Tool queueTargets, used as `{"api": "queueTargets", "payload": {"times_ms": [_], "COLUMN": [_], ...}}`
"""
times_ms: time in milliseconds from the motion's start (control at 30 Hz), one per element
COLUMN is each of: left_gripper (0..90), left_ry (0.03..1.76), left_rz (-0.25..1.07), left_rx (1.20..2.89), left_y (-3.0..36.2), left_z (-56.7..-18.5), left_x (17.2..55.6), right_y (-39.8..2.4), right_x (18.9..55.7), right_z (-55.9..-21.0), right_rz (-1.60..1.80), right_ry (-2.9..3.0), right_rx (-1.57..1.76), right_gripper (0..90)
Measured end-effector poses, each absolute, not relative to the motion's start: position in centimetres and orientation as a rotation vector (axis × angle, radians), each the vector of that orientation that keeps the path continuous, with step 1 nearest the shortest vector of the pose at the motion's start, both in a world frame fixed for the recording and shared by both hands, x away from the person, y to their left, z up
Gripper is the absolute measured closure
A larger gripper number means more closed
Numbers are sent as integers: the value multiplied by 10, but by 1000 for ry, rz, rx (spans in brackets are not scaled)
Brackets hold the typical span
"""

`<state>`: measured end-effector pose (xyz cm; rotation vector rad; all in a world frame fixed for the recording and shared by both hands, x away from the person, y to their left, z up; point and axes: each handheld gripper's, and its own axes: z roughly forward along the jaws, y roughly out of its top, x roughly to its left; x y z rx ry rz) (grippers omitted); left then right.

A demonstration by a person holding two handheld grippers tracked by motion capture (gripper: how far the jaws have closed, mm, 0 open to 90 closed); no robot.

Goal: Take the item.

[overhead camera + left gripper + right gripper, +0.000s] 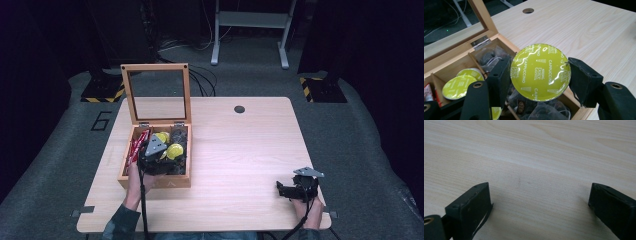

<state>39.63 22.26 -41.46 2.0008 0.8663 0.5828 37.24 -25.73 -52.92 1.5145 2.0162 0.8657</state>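
Note:
A wooden box [155, 182] with its glass lid [157, 92] raised stands at the table's left. My left gripper [170, 154] hovers over the box, shut on a yellow-green cappuccino capsule [540, 72], whose foil top faces the camera between the two black jaws. More yellow-green capsules [461, 83] lie in a compartment [449, 72] of the box. Near the table's front right, my right gripper [281, 189] rests low on the wood with its jaws wide apart and nothing between them; bare tabletop [536, 182] lies in the gap.
Red packets [136, 146] fill the box's left compartment and dark wrapped items [491, 56] the right ones. A round cable hole [239, 109] sits at the table's far edge. Beyond the table are cables and a white frame [250, 30].

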Motion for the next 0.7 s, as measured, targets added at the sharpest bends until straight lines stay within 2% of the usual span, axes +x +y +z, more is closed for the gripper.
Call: {"api": "queueTargets", "payload": {"times_ms": [700], "left_gripper": [380], "left_ry": [786], "left_rz": [534], "left_rx": [2050], "left_y": [179], "left_z": [-425], "left_x": [407], "right_y": [-257], "right_x": [372], "right_z": [-529], "right_rz": [869], "right_ry": [2011], "right_rx": [1517], "right_gripper": [38]}}
